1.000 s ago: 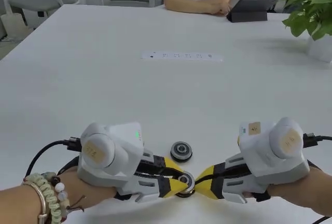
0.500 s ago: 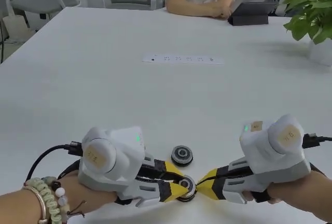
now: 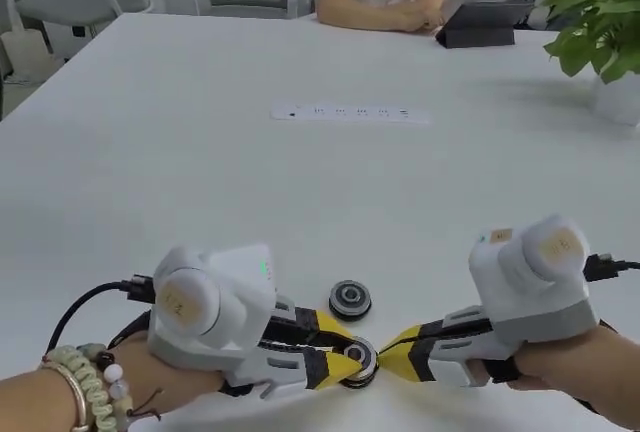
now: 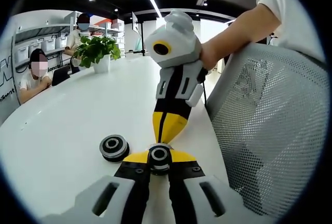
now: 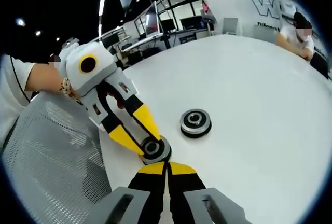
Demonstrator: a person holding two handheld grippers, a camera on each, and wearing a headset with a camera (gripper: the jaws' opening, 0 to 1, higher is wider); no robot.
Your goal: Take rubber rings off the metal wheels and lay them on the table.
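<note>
Looks like work on the first ring. Pinching one metal wheel [image 4: 160,157] by its sides in the left gripper [image 3: 345,347], low at the near edge of the table [image 3: 300,182]. Meeting it from the opposite side with the right gripper [image 5: 166,168], jaws pressed together into one wedge, tip touching the wheel's rim at the dark rubber ring [image 5: 167,150]. Cannot tell about any rubber caught at that tip. Ring seemingly not yet off, so little of the task done. Second wheel [image 3: 350,297] flat on the table just beyond, ring on, untouched. Next, probably: hooking under the ring's edge, peeling outward against the left gripper's firm hold, then laying the ring down on the table.
</note>
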